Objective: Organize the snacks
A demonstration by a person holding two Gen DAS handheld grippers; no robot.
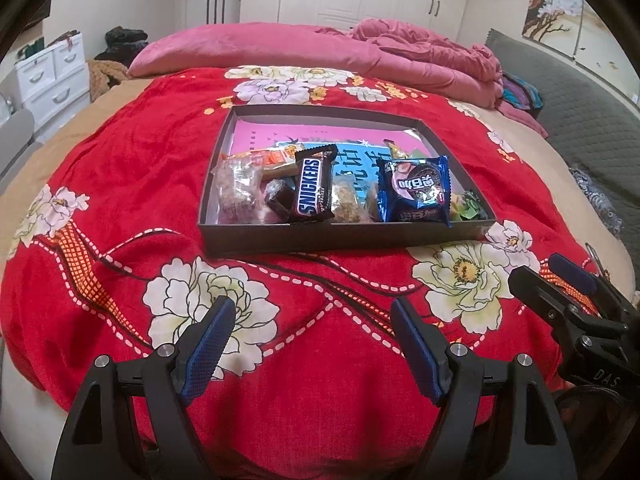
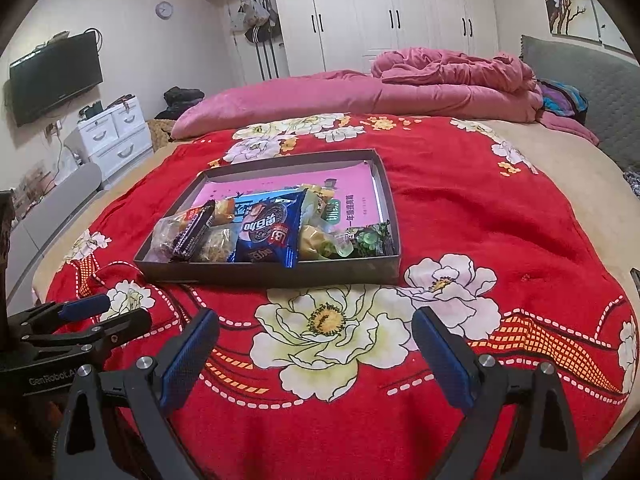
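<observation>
A shallow dark box (image 1: 320, 236) (image 2: 256, 274) sits on the red flowered blanket in the middle of the bed. It holds several snacks: a Snickers bar (image 1: 313, 190) (image 2: 193, 229), a blue cookie pack (image 1: 416, 192) (image 2: 270, 228), clear-wrapped pastries (image 1: 236, 188) and a green packet (image 2: 370, 240). My left gripper (image 1: 312, 320) is open and empty, hovering over the blanket in front of the box. My right gripper (image 2: 314, 330) is open and empty, also in front of the box. Each gripper shows at the edge of the other's view.
A pink pillow (image 2: 280, 100) and a crumpled pink quilt (image 2: 460, 76) lie at the bed's far end. A grey headboard (image 2: 580, 92) stands on the right. White drawers (image 2: 116, 136), a wall TV (image 2: 54, 76) and wardrobes (image 2: 392, 12) stand beyond.
</observation>
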